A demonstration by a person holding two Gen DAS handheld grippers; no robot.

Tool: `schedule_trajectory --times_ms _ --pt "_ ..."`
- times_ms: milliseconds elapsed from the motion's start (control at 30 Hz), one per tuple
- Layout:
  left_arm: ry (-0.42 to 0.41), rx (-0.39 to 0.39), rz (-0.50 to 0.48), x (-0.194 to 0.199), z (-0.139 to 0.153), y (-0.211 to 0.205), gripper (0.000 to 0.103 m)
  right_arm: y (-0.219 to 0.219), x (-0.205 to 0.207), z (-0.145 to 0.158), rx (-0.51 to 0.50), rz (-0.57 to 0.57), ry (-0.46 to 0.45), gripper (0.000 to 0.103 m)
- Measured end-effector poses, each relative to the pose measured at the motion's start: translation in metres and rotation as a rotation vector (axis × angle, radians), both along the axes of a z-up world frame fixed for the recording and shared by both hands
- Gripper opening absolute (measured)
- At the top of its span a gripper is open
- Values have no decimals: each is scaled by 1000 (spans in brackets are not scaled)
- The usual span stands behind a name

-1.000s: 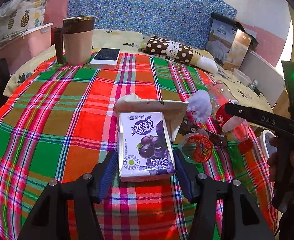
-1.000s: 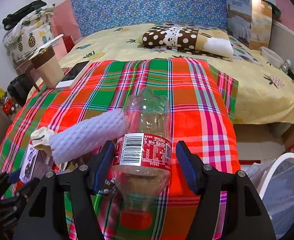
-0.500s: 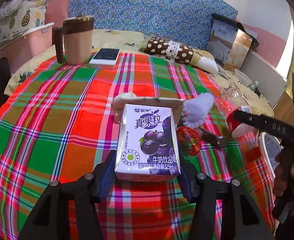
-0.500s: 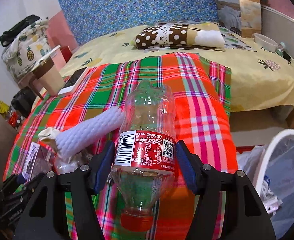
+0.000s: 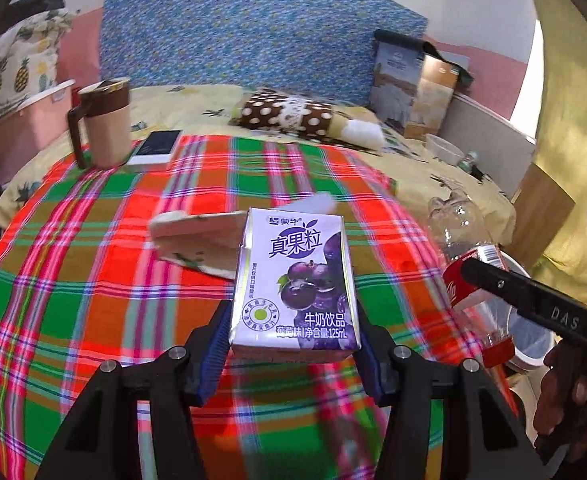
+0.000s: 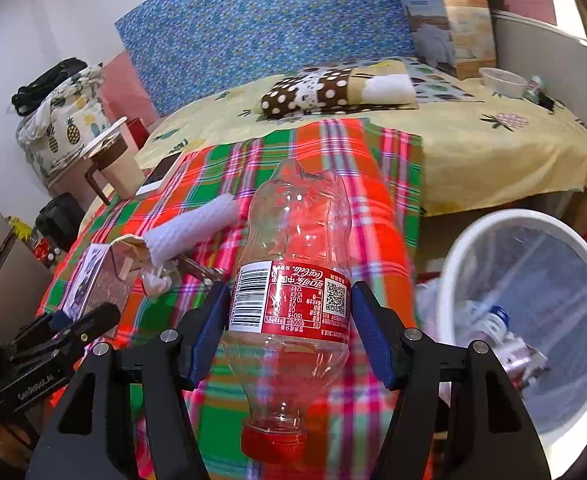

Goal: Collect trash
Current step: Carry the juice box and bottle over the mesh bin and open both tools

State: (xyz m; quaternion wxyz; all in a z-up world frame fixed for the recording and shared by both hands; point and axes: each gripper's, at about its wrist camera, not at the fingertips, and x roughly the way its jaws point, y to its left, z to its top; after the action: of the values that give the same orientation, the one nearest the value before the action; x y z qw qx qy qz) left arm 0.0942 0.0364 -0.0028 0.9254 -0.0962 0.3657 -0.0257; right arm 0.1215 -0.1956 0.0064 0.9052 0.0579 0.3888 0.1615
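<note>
Left wrist view, grip: the left gripper [image 5: 293, 344] is clamped on a purple grape milk-drink carton [image 5: 295, 284], both blue pads [image 5: 216, 350] pressed against its lower sides, the carton upright and clear of the plaid tablecloth [image 5: 93, 280].
Left wrist view, surroundings: just beyond the carton lies a torn paper wrapper [image 5: 197, 242]; far ahead and left of the fingers stand a lidded mug [image 5: 105, 122] and a phone [image 5: 155, 146].
Left wrist view, risk: the pads hold only the carton's bottom edge, so a quick swing could likely tip it forward and out; squeezing harder could crush it and push out any leftover drink.
Right wrist view, grip: the right gripper [image 6: 291, 334] pinches an empty cola bottle [image 6: 293, 280] across its red label, red cap [image 6: 273, 440] pointing back toward the camera.
Right wrist view, target: the white-rimmed trash bin [image 6: 469, 240], already holding scraps, sits to the right of the fingers and below table level.
Right wrist view, leftovers: a white knitted roll [image 6: 193, 228] and the carton in the other gripper [image 6: 65, 332] lie left of the fingers.
Right wrist view, risk: the thin, slick plastic may buckle or slide between the pads; released short of the rim, the bottle would probably bounce to the floor. Both tools heading for one bin could collide.
</note>
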Motion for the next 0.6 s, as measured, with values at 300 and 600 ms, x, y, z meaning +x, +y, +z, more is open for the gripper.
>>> schedule_trajectory --times_ms 300,600 --pt "-20 -2 -134 8 10 -57 56 -37 -13 6 -9 -102 -30 63" --pt "-38 3 -265 21 16 -114 56 -74 -21 4 -13 -196 -32 64"
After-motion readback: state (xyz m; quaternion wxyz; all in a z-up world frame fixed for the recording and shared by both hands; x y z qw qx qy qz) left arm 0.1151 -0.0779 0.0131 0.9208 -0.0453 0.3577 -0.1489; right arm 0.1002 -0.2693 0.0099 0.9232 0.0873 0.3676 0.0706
